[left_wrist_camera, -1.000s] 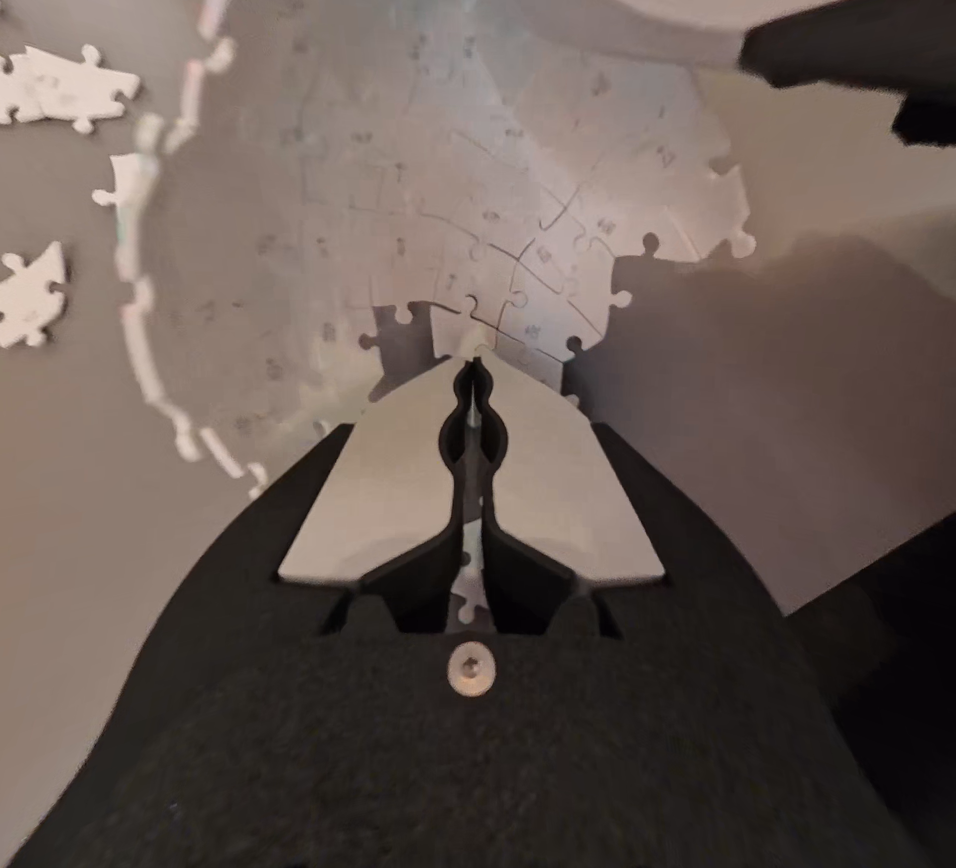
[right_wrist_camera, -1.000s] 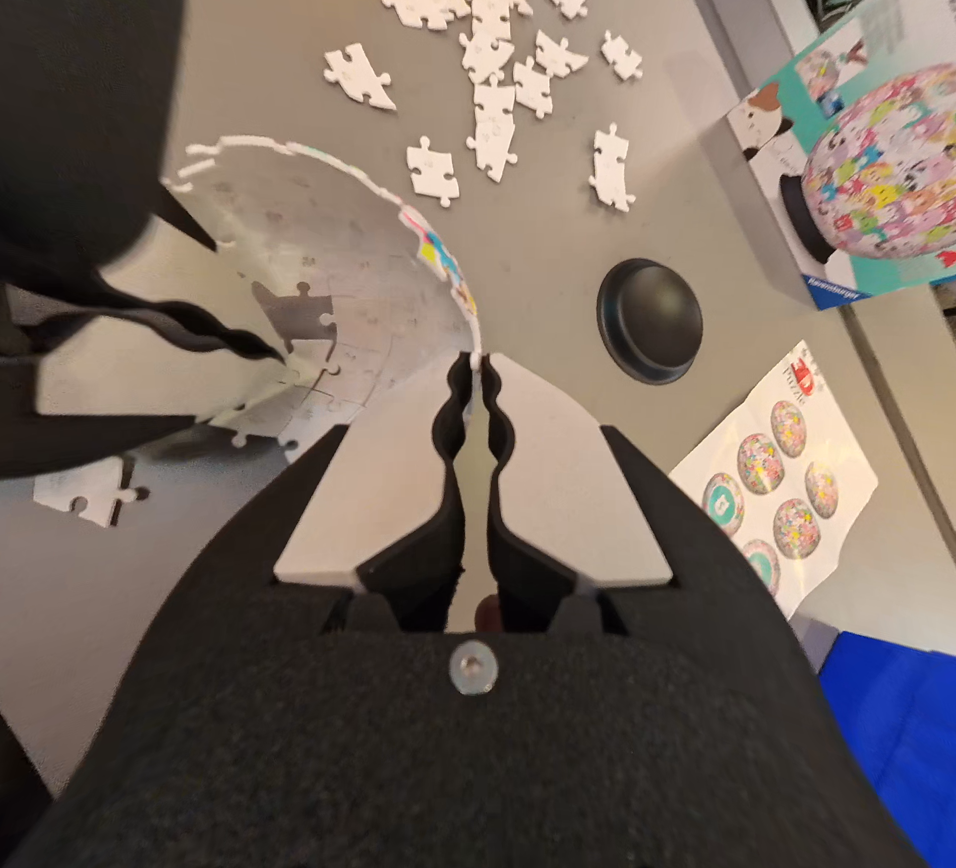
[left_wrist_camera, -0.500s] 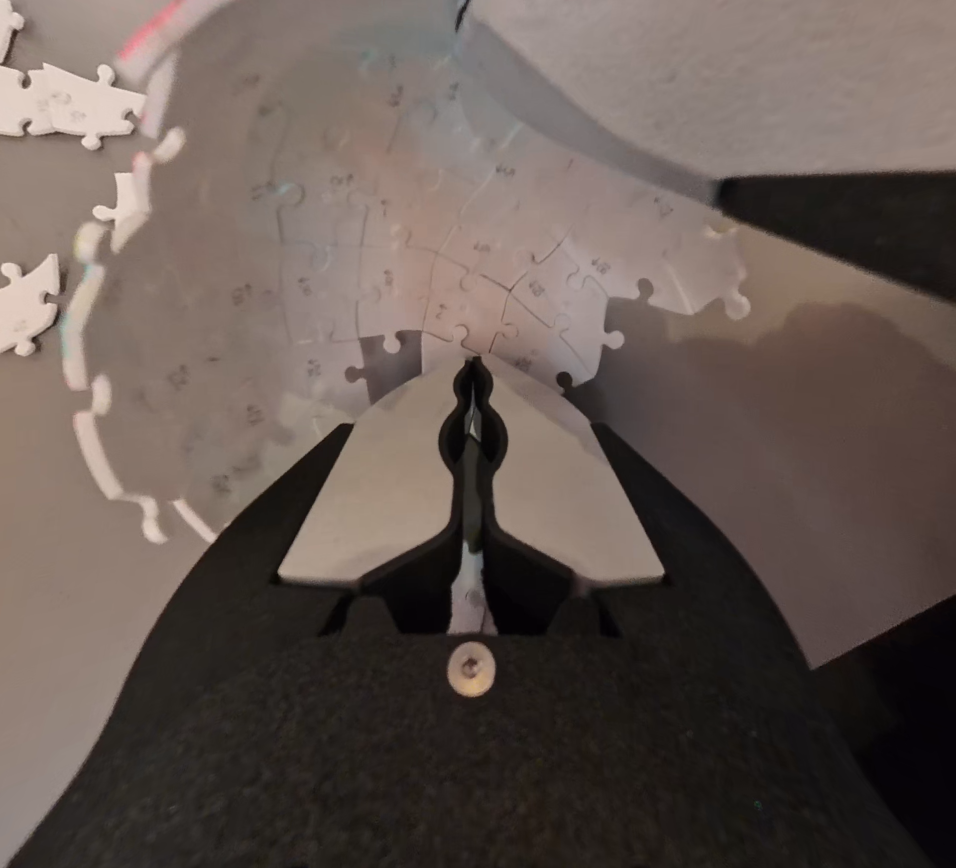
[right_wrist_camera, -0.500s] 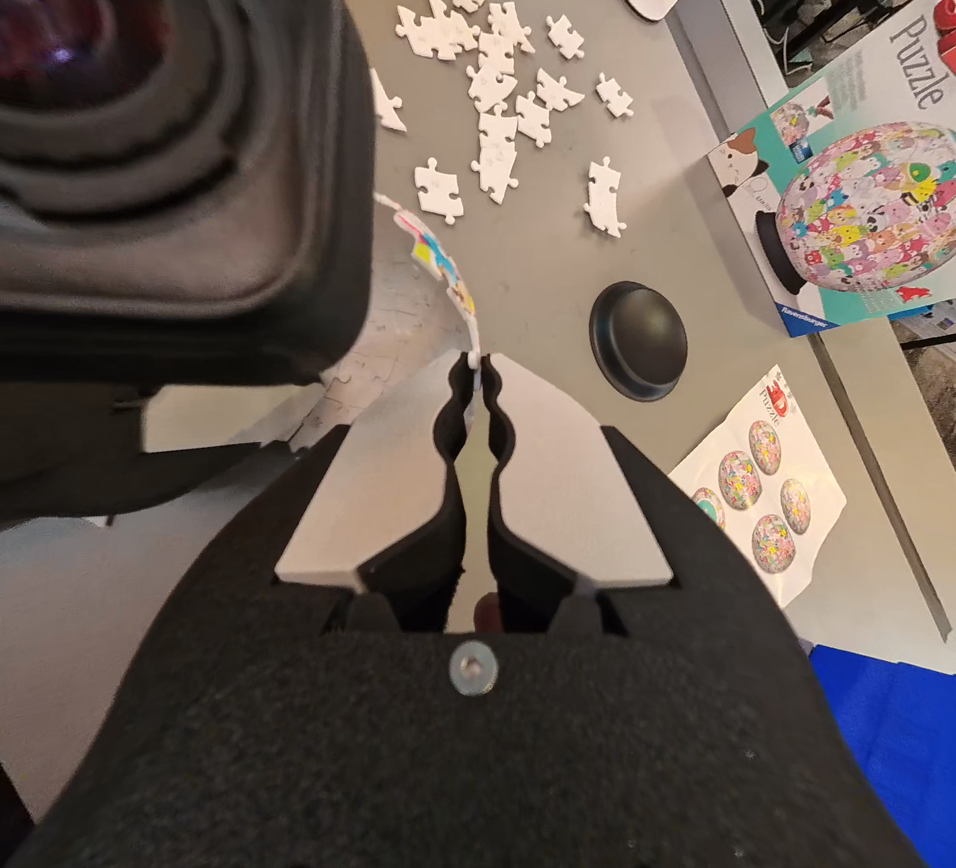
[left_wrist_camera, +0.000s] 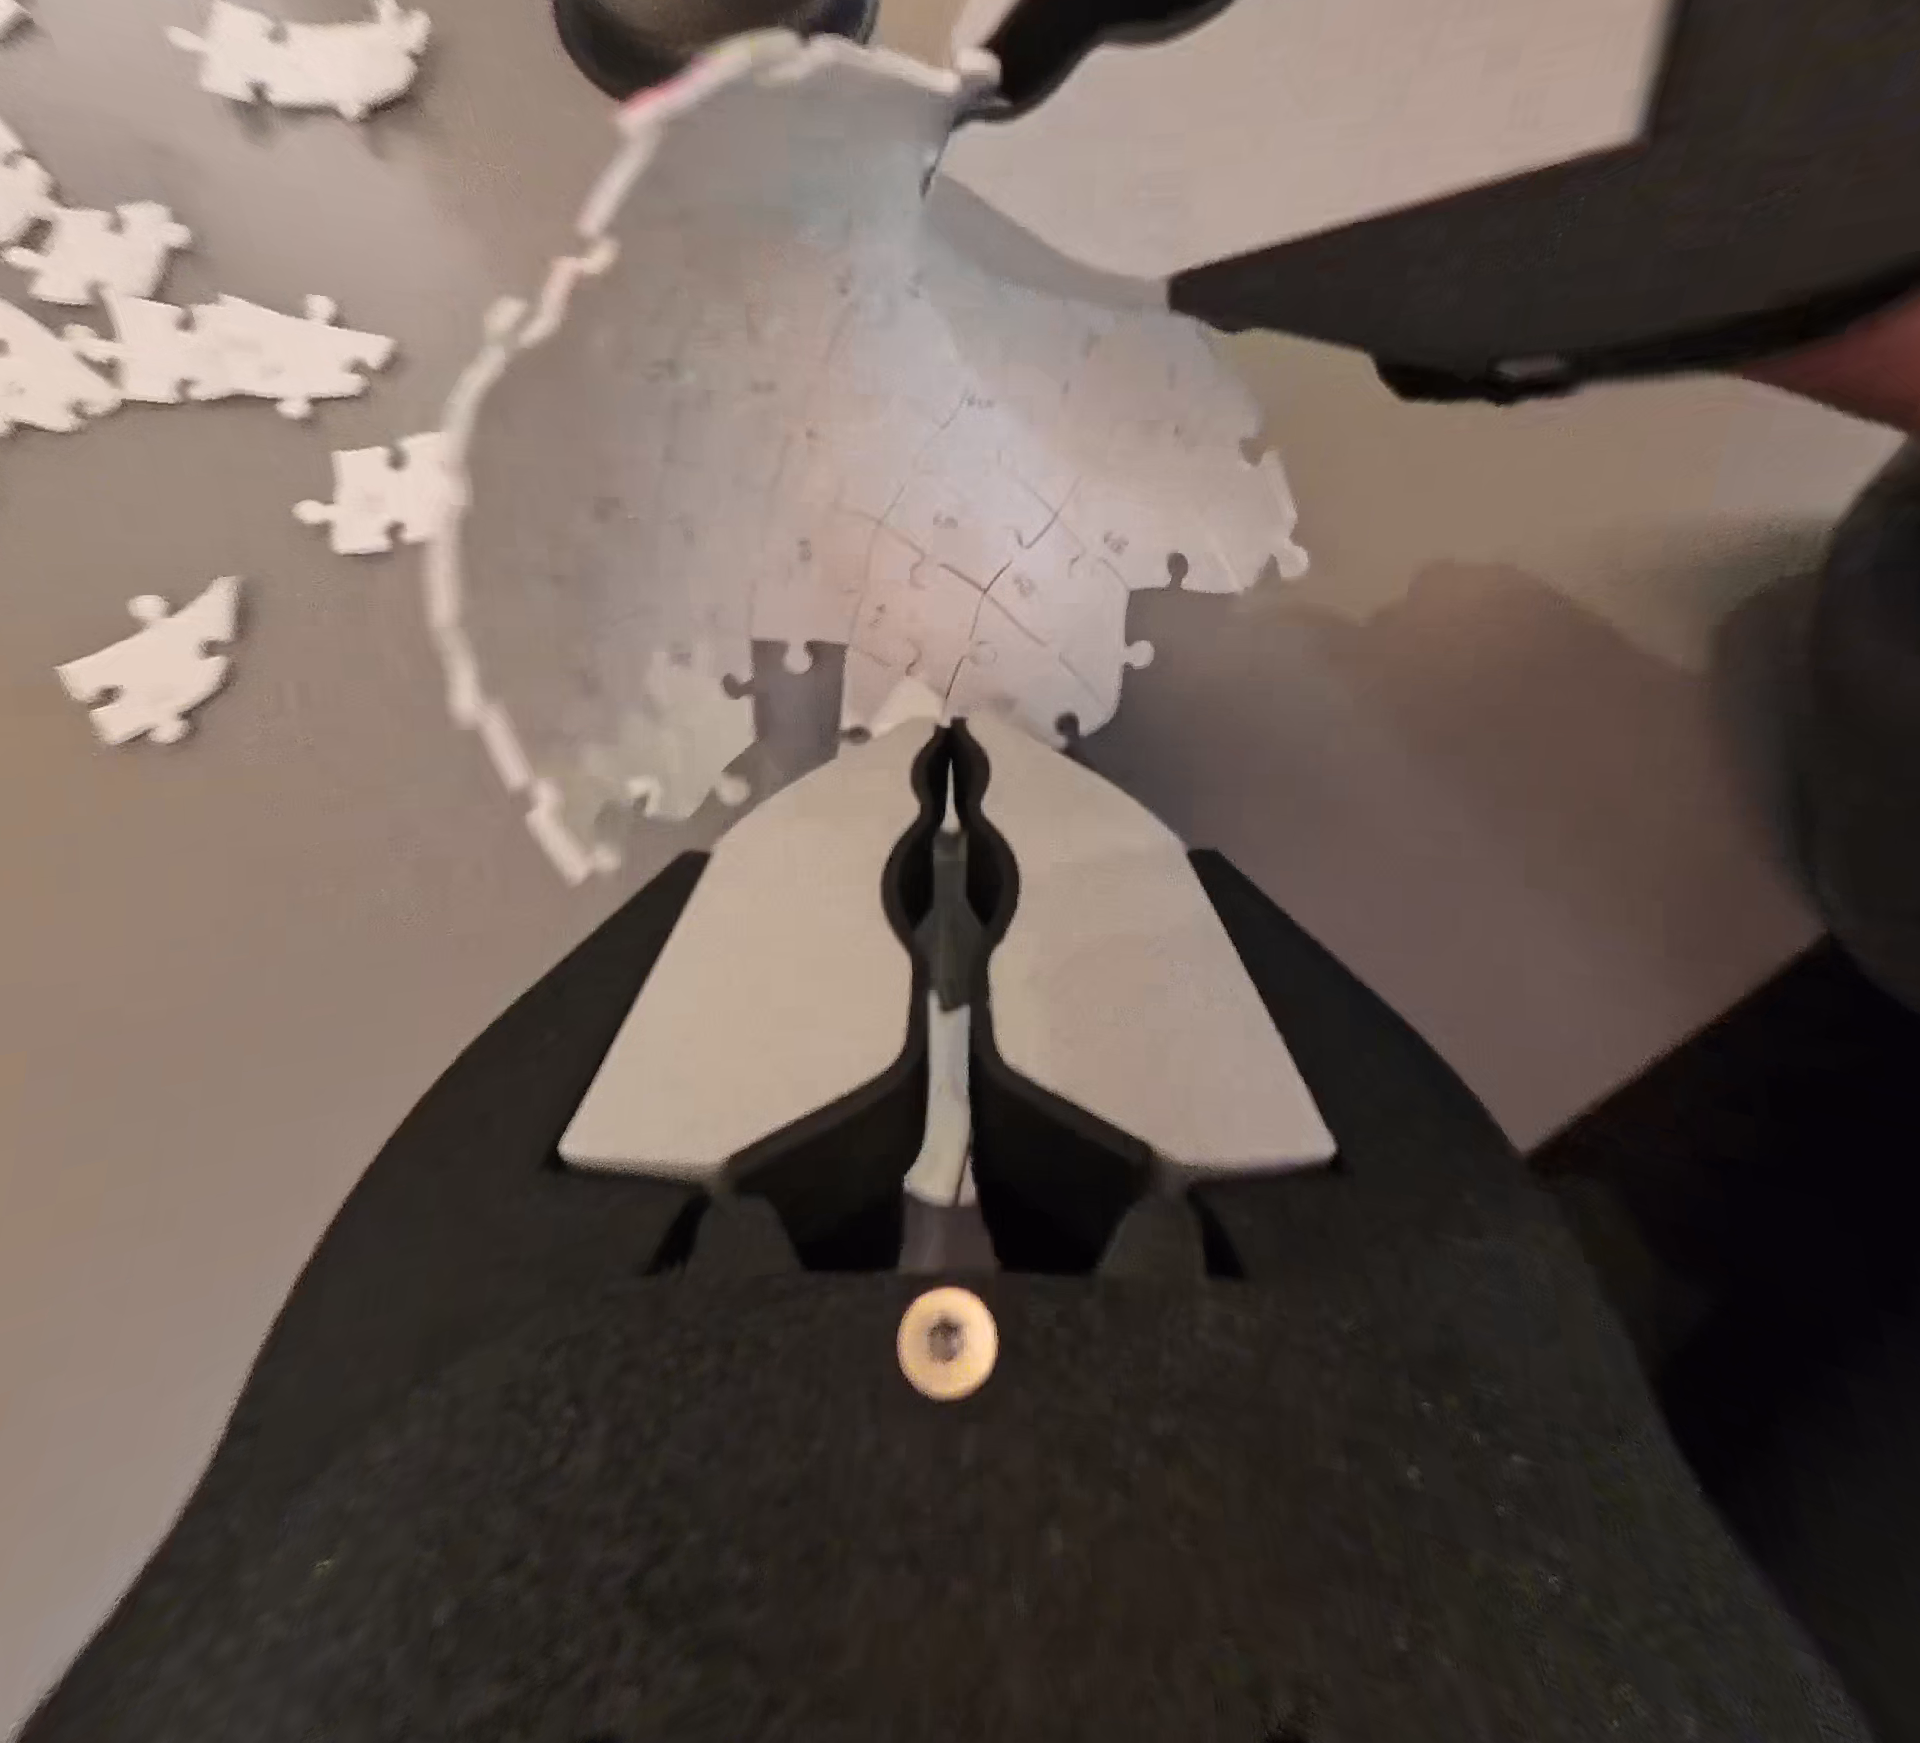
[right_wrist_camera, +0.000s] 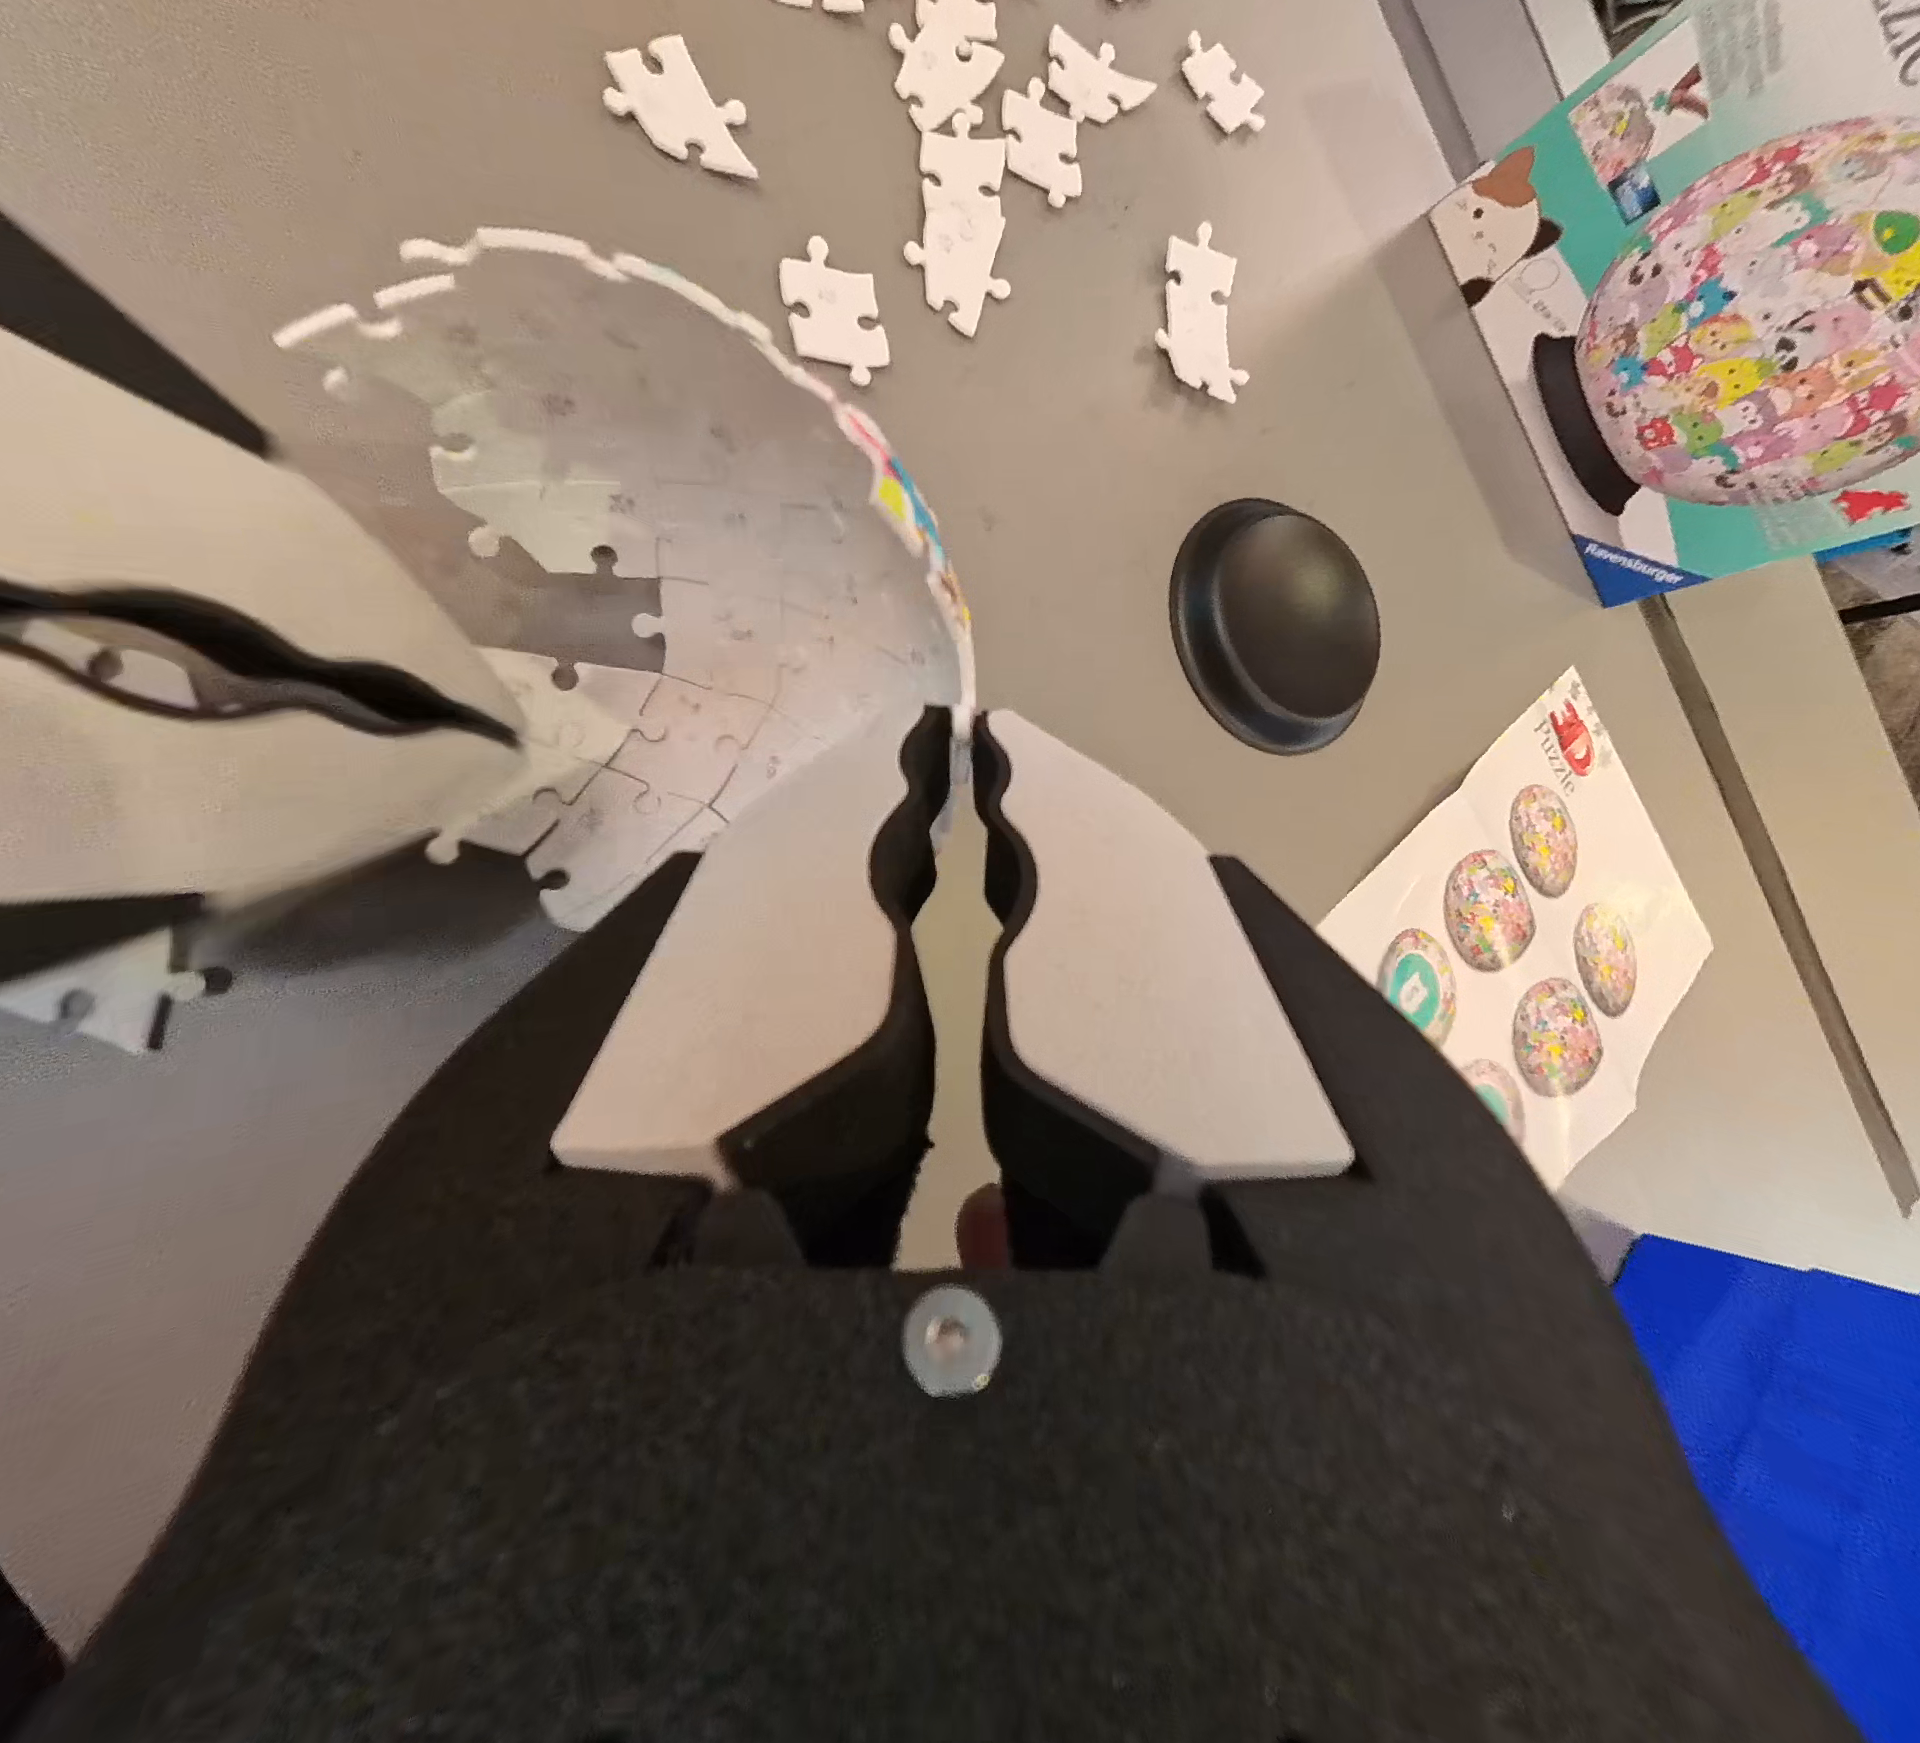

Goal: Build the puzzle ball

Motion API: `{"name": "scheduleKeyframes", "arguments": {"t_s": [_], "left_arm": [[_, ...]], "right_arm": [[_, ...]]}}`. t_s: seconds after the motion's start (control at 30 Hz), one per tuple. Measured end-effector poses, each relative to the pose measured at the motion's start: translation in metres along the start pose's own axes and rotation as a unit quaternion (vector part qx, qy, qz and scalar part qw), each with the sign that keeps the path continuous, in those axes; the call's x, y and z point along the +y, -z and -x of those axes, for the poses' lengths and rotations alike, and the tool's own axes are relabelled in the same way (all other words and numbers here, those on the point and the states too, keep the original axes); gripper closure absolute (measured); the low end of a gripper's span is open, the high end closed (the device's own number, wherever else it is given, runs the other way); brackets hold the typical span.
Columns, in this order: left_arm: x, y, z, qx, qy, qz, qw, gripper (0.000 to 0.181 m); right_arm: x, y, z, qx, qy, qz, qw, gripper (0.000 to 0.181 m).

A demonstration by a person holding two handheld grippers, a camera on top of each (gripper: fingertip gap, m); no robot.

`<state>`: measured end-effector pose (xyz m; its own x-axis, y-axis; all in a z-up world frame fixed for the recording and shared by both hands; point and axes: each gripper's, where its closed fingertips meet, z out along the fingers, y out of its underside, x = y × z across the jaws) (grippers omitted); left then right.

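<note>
Both grippers are clenched on the half-built puzzle ball shell point(right_wrist_camera: 717, 571), held up over the grey table point(right_wrist_camera: 312, 31): the left gripper point(left_wrist_camera: 953, 737) pinches its lower jagged edge, the right gripper point(right_wrist_camera: 966, 725) its rim on the side toward the black dome stand point(right_wrist_camera: 1276, 623). Only the right wrist view shows the shell's coloured outer face along that rim, the puzzle box point(right_wrist_camera: 1704, 291) beyond the stand at the table's edge, the printed leaflet point(right_wrist_camera: 1507, 924) just nearer than the stand, and a blue surface point(right_wrist_camera: 1787, 1444). The left wrist view shows the shell's pale inside, with a piece-shaped gap near its gripper. Loose white pieces point(right_wrist_camera: 956, 31) lie scattered beyond the shell, apart from it; bare table lies between shell and stand.
</note>
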<state>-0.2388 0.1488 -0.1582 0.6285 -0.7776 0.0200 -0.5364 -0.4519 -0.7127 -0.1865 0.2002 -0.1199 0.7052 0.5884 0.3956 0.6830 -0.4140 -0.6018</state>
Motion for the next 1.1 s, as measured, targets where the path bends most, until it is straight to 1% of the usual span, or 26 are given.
{"name": "scheduleKeyframes", "arguments": {"t_s": [0.07, 0.13, 0.17, 0.2, 0.27, 0.33, 0.43, 0.5, 0.57, 0.6, 0.63, 0.67, 0.77, 0.83, 0.9, 0.97, 1.03, 1.1], "left_arm": [[0.002, 0.02, 0.008, 0.009, 0.001, -0.01, 1.0, 0.178], [0.009, 0.034, 0.027, 0.008, 0.007, -0.013, 1.0, 0.168], [0.014, 0.036, 0.035, 0.018, 0.005, -0.008, 1.0, 0.163], [0.022, 0.033, 0.043, 0.029, 0.003, 0.011, 0.999, 0.156], [0.036, 0.022, 0.06, 0.04, -0.018, 0.052, 0.998, 0.153], [0.038, 0.009, 0.075, 0.032, -0.054, 0.056, 0.996, 0.152], [0.035, -0.008, 0.081, 0.046, -0.092, 0.066, 0.993, 0.146], [0.031, -0.016, 0.081, 0.051, -0.112, 0.074, 0.99, 0.142], [0.026, -0.023, 0.078, 0.057, -0.121, 0.077, 0.988, 0.144], [0.024, -0.025, 0.076, 0.062, -0.124, 0.08, 0.987, 0.148], [0.023, -0.026, 0.072, 0.07, -0.129, 0.083, 0.986, 0.159], [0.022, -0.028, 0.07, 0.071, -0.134, 0.081, 0.985, 0.159], [0.02, -0.029, 0.07, 0.055, -0.139, 0.077, 0.986, 0.159], [0.02, -0.028, 0.072, 0.025, -0.139, 0.076, 0.987, 0.159], [0.021, -0.023, 0.07, -0.008, -0.131, 0.07, 0.989, 0.159], [0.016, -0.012, 0.06, -0.036, -0.116, 0.048, 0.991, 0.159], [0.006, 0.002, 0.045, -0.059, -0.104, 0.019, 0.993, 0.159], [-0.008, 0.011, 0.026, -0.066, -0.098, -0.006, 0.993, 0.159]], "right_arm": [[0.0, 0.0, -0.003, -0.005, -0.011, 0.007, 1.0, 0.178], [0.0, 0.0, -0.005, -0.013, -0.017, 0.023, 1.0, 0.178], [0.0, 0.0, -0.006, -0.016, -0.02, 0.034, 0.999, 0.178], [0.001, -0.001, -0.008, -0.019, -0.025, 0.041, 0.999, 0.178], [0.005, -0.003, -0.011, -0.025, -0.041, 0.055, 0.997, 0.178], [0.012, -0.004, -0.016, -0.028, -0.064, 0.07, 0.995, 0.178], [0.021, -0.002, -0.029, -0.02, -0.091, 0.082, 0.992, 0.178], [0.026, 0.0, -0.036, -0.016, -0.104, 0.087, 0.991, 0.178], [0.031, 0.0, -0.039, -0.015, -0.114, 0.09, 0.989, 0.178], [0.032, 0.0, -0.039, -0.016, -0.117, 0.091, 0.989, 0.178], [0.033, 0.001, -0.039, -0.016, -0.118, 0.091, 0.989, 0.178], [0.034, 0.001, -0.039, -0.015, -0.117, 0.09, 0.989, 0.178], [0.034, 0.001, -0.038, -0.019, -0.12, 0.09, 0.988, 0.178], [0.035, 0.0, -0.036, -0.023, -0.129, 0.093, 0.987, 0.178], [0.036, -0.001, -0.036, -0.026, -0.139, 0.098, 0.985, 0.178], [0.039, -0.002, -0.035, -0.031, -0.152, 0.109, 0.982, 0.178], [0.042, -0.002, -0.035, -0.033, -0.161, 0.116, 0.979, 0.178], [0.044, -0.002, -0.035, -0.037, -0.17, 0.125, 0.977, 0.178]]}}
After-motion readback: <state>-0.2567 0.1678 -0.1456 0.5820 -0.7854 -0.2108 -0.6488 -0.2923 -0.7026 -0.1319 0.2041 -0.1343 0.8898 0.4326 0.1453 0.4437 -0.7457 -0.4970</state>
